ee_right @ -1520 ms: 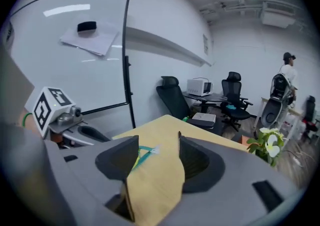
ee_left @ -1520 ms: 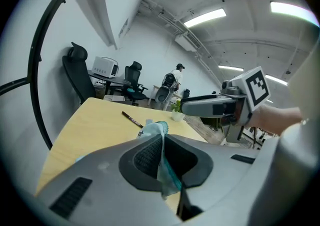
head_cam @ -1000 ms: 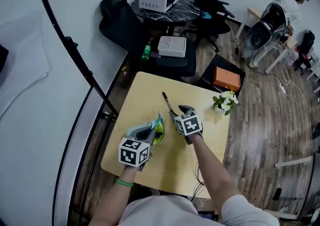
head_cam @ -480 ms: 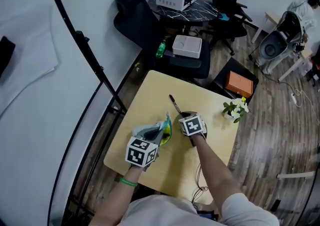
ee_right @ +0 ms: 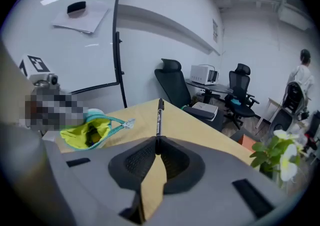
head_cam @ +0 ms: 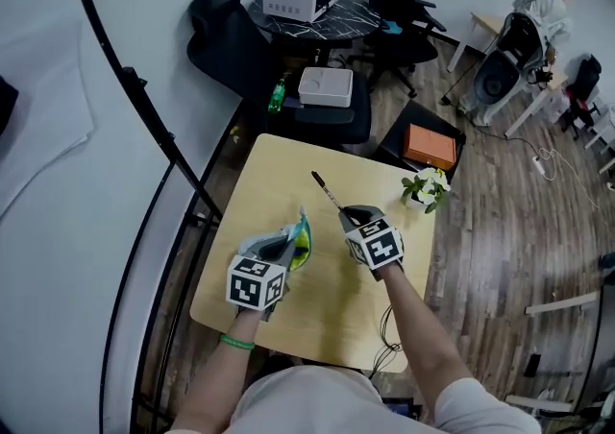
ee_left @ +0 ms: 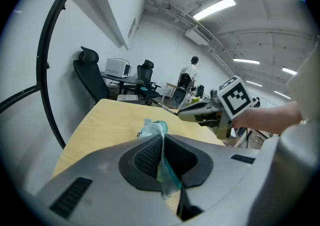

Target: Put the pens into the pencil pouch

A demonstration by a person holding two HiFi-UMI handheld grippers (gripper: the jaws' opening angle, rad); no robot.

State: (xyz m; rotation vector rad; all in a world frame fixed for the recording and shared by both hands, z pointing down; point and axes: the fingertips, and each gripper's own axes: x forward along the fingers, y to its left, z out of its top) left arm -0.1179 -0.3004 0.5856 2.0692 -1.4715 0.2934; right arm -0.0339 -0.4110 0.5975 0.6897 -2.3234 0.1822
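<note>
Gaping pouch (ee_right: 87, 132) mouth, clearest in right gripper view

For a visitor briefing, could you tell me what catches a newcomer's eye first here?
Over the yellow table, the left gripper is shut on a teal, lime-lined pouch at centre-left, and the right gripper pinches a dark pen pointing at the far edge. A small potted plant sits at the right edge.

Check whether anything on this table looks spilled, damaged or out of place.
Nothing stands out. The left gripper pinches the teal pencil pouch with lime lining by its edge, mouth open; the right gripper clamps the slim black pen; the small white-flowered potted plant stands upright on the pale wooden table.
</note>
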